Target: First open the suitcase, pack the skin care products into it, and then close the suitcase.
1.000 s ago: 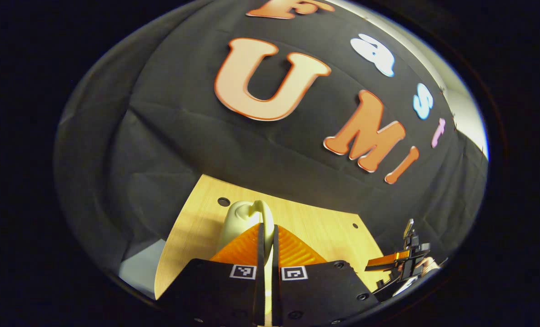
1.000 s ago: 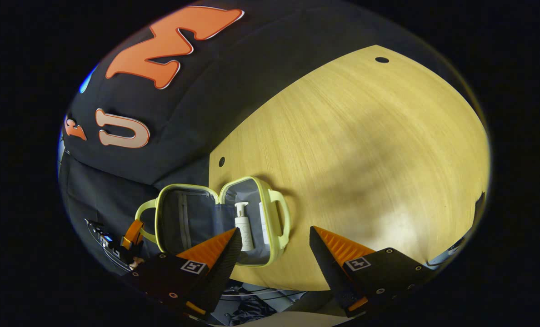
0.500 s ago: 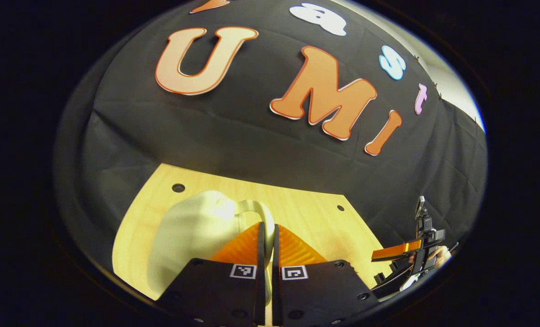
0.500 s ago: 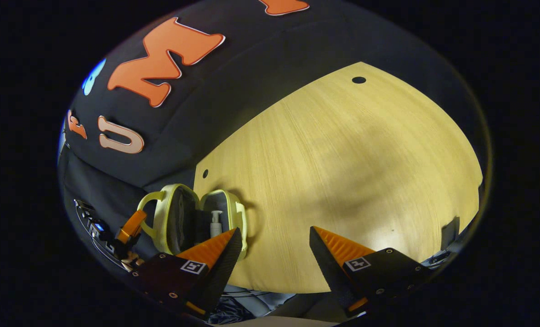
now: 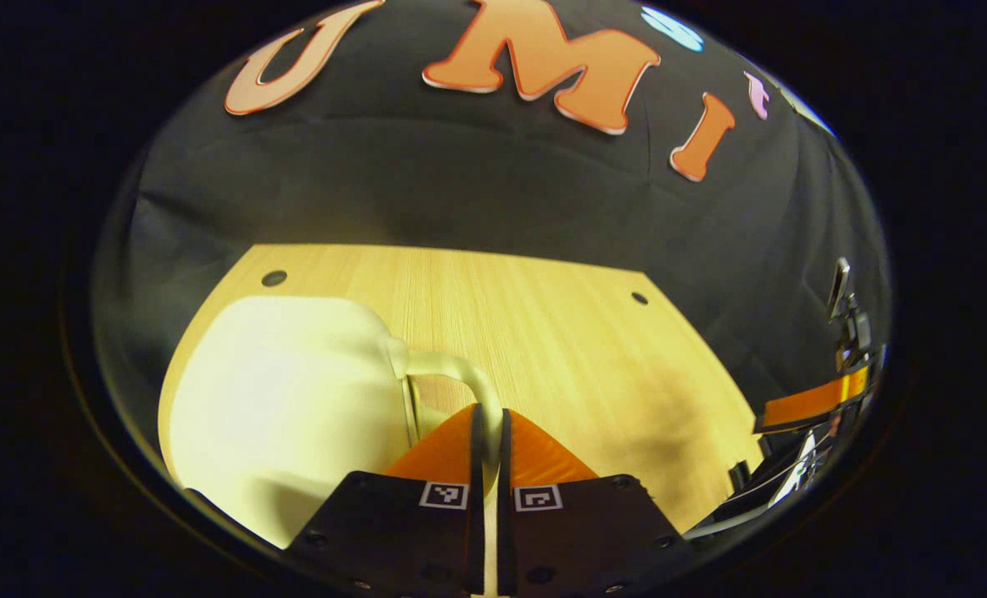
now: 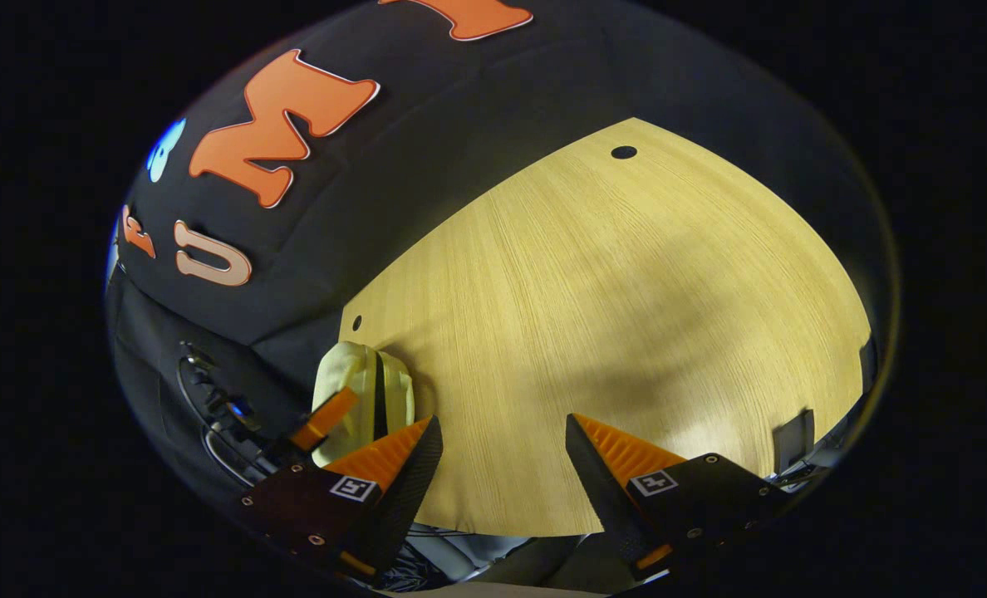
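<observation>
Pale wooden surface: your left gripper pinches the curved handle of the pale yellow hard-shell suitcase at its far-left corner. Both halves look nearly together, so only final closing seems left. Your right gripper hangs open, empty.

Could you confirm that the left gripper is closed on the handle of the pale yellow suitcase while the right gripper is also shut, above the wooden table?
Not quite: the right gripper is open, its fingers spread wide above the wooden table, as the right gripper view shows. The left gripper is indeed closed on the handle of the pale yellow suitcase.
</observation>
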`<state>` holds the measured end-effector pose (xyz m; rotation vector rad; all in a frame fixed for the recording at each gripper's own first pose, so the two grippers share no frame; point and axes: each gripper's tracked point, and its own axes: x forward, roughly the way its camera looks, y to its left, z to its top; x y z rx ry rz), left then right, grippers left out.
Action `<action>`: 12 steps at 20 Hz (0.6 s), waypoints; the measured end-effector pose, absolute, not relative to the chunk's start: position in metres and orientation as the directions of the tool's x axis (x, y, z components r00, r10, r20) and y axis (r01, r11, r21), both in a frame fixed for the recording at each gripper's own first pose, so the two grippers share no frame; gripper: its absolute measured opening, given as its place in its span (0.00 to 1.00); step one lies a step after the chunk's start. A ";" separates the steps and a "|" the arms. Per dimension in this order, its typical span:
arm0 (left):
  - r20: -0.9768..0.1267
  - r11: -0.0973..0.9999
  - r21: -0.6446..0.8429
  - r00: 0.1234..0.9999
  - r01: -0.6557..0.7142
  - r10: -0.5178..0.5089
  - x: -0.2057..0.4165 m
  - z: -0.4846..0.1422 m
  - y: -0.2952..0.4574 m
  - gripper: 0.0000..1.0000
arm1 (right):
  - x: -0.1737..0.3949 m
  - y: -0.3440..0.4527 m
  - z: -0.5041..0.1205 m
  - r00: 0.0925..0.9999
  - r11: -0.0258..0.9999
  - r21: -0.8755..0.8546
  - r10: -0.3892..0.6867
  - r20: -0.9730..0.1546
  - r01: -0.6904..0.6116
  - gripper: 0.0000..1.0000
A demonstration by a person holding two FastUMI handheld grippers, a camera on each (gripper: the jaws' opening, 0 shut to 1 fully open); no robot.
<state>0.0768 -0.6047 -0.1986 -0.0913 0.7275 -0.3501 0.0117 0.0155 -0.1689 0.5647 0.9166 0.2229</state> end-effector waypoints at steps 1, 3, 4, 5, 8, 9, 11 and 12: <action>-0.646 0.942 -0.186 0.687 0.281 -0.333 0.076 -0.212 -0.613 0.06 | 0.012 0.012 -0.171 0.602 0.837 0.544 0.408 -0.686 0.052 0.95; -0.646 0.946 -0.146 0.697 0.289 -0.312 0.077 -0.228 -0.621 0.06 | 0.013 0.006 -0.172 0.613 0.843 0.535 0.396 -0.683 0.051 0.95; -0.665 0.953 -0.097 0.694 0.288 -0.277 0.076 -0.235 -0.618 0.12 | 0.015 0.004 -0.173 0.616 0.847 0.529 0.391 -0.684 0.050 0.95; -0.673 0.954 -0.043 0.698 0.295 -0.246 0.077 -0.239 -0.618 0.18 | 0.016 0.001 -0.175 0.620 0.852 0.521 0.384 -0.685 0.047 0.95; -0.686 0.951 0.020 0.696 0.309 -0.212 0.078 -0.239 -0.616 0.24 | 0.021 -0.006 -0.176 0.630 0.870 0.492 0.365 -0.686 0.030 0.95; -0.680 0.954 -0.001 0.699 0.301 -0.221 0.078 -0.233 -0.623 0.43 | 0.024 -0.008 -0.173 0.636 0.876 0.482 0.359 -0.683 0.022 0.95; -0.649 0.957 -0.064 0.717 0.281 -0.254 0.079 -0.214 -0.636 0.71 | 0.030 -0.012 -0.162 0.659 0.887 0.462 0.348 -0.666 -0.002 0.95; -0.622 0.960 -0.085 0.738 0.267 -0.260 0.082 -0.198 -0.639 0.82 | 0.035 -0.014 -0.156 0.675 0.893 0.450 0.341 -0.654 -0.015 0.95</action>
